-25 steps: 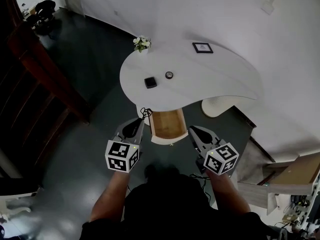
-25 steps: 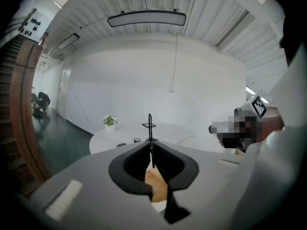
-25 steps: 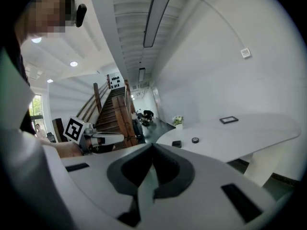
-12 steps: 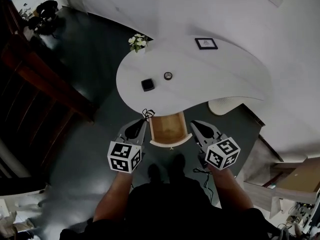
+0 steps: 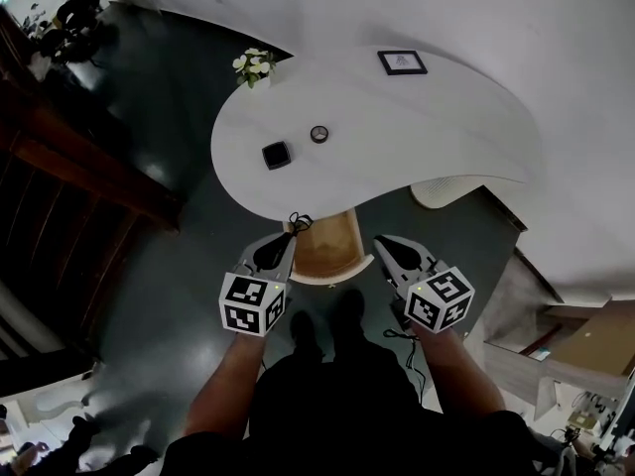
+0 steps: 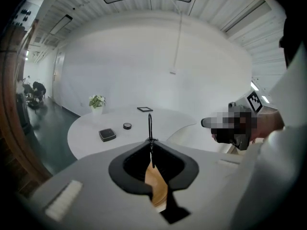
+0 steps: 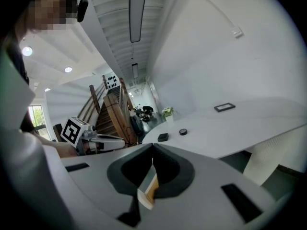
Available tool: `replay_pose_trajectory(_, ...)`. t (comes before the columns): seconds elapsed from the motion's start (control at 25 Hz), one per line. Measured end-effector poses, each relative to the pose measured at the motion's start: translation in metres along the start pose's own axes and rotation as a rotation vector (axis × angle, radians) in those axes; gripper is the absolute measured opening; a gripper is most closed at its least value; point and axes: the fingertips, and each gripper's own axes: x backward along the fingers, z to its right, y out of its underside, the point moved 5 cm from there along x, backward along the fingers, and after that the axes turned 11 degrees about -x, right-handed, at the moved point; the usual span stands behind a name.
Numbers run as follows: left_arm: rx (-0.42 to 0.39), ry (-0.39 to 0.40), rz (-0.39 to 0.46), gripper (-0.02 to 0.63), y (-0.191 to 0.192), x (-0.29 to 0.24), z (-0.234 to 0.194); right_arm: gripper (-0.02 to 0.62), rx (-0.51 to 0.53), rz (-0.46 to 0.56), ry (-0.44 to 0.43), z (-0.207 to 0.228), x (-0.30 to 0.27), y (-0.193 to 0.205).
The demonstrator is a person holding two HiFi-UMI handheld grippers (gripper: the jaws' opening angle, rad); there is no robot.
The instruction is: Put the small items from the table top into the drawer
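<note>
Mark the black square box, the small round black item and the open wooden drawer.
black square box [image 5: 276, 155], head view, centre of top face
small round black item [image 5: 318, 134], head view, its middle
open wooden drawer [image 5: 327, 248], head view, bare inside floor

Over the last second the head view swung, so the white surface [image 5: 427, 157] slid up and to the left in it. The black square item [image 5: 276, 155], the small round item [image 5: 318, 134], the picture frame [image 5: 402, 62] and the flowers [image 5: 251, 64] went with it. The left gripper [image 5: 282, 238] drew closer to the left side of the drawer [image 5: 325, 251], and the right gripper [image 5: 382, 243] rose slightly. The person's shoes [image 5: 347, 310] came into plainer sight just below the drawer.
</note>
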Motion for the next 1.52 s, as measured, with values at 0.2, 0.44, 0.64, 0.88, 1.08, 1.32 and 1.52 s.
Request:
replay_pose_trajectory(0.2,0.001,0.037,-0.046,0.028,0.018,-0.023,0.008,0.012,-0.019,-0.027,0.013,0.014,0.0,0.013)
replay_pose_trajectory(0.44,0.021,0.081,-0.102,0.028,0.043,-0.047,0.015,0.012,-0.039,-0.067,0.028,0.027,-0.007,0.033)
replay_pose_trajectory(0.64,0.018,0.115,-0.183,0.028,0.074,-0.067,0.019,0.012,-0.046,-0.079,0.03,0.032,-0.017,0.044)
replay_pose_trajectory(0.88,0.014,0.145,-0.281,0.028,0.11,-0.093,0.02,0.012,-0.063,-0.111,0.04,0.046,-0.026,0.062)
replay_pose_trajectory(1.08,0.058,0.176,-0.354,0.028,0.134,-0.113,0.023,0.012,-0.081,-0.118,0.04,0.052,-0.032,0.069)
replay_pose_trajectory(1.32,-0.02,0.226,-0.444,0.028,0.155,-0.135,0.027,0.012,-0.086,-0.122,0.04,0.056,-0.037,0.071)
replay_pose_trajectory(1.52,-0.132,0.288,-0.537,0.029,0.176,-0.154,0.033,0.012,-0.097,-0.129,0.049,0.063,-0.036,0.077)
